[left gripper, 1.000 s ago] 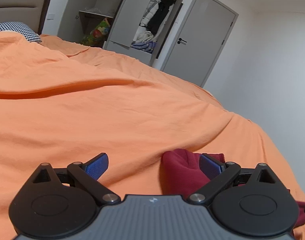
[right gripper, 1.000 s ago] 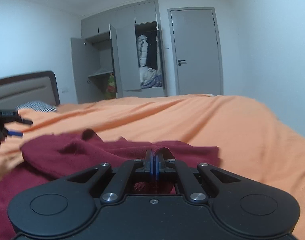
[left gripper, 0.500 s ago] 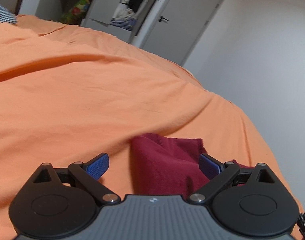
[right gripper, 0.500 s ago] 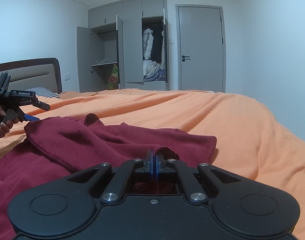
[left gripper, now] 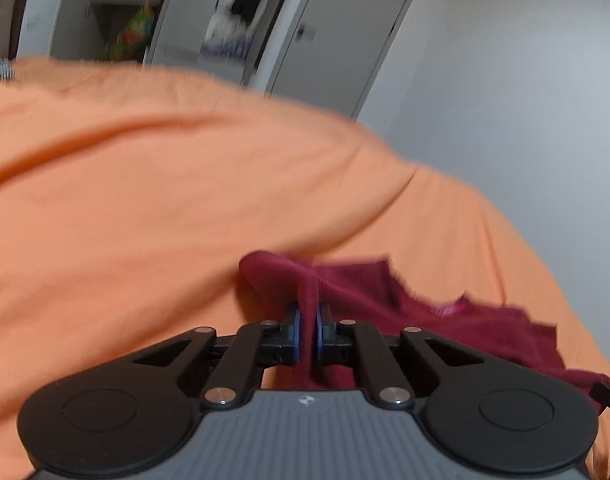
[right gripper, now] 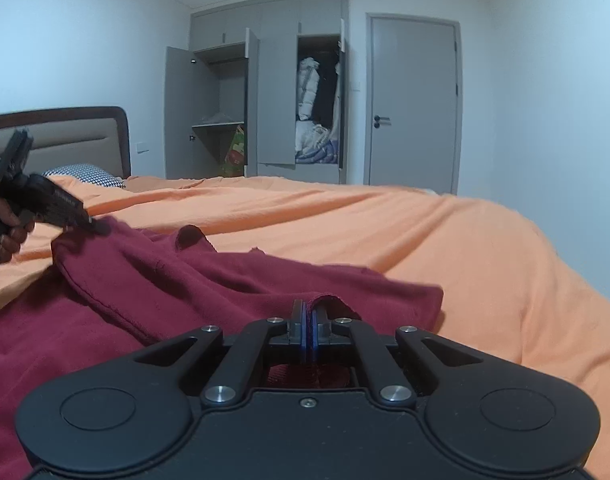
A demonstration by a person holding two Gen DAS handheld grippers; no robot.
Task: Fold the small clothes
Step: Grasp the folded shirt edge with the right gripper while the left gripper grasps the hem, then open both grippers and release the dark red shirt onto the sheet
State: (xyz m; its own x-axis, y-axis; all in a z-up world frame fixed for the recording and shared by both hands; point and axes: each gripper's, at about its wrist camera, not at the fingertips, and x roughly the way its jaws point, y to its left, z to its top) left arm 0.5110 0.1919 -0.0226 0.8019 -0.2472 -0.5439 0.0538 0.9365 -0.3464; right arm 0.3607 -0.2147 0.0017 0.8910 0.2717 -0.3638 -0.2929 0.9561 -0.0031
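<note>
The left gripper [left gripper: 307, 326] was closed on a raised fold of the garment [left gripper: 425, 320], the dark red cloth pinched between its blue pads [left gripper: 293, 328] and pulled up into a small ridge. The left wrist view was blurred. The rest of the garment trailed to the right across the orange bedspread [left gripper: 145, 200].

The right gripper [right gripper: 307, 334] was also clamped on the garment [right gripper: 185, 280], its pads pressed together over a hemmed edge that curled up just right of the fingers. From there the cloth spread to the left and near side, lying rumpled on the bedspread [right gripper: 465, 248], with one folded band running toward the far left.

At that far left end, in the right wrist view, the left gripper [right gripper: 85, 222] met the cloth's corner, held by a hand [right gripper: 9, 232] at the frame's edge.

Behind the bed stood a headboard [right gripper: 65, 136], a checked pillow [right gripper: 81, 172], an open wardrobe [right gripper: 273, 100] with clothes inside, and a closed door [right gripper: 413, 108].
</note>
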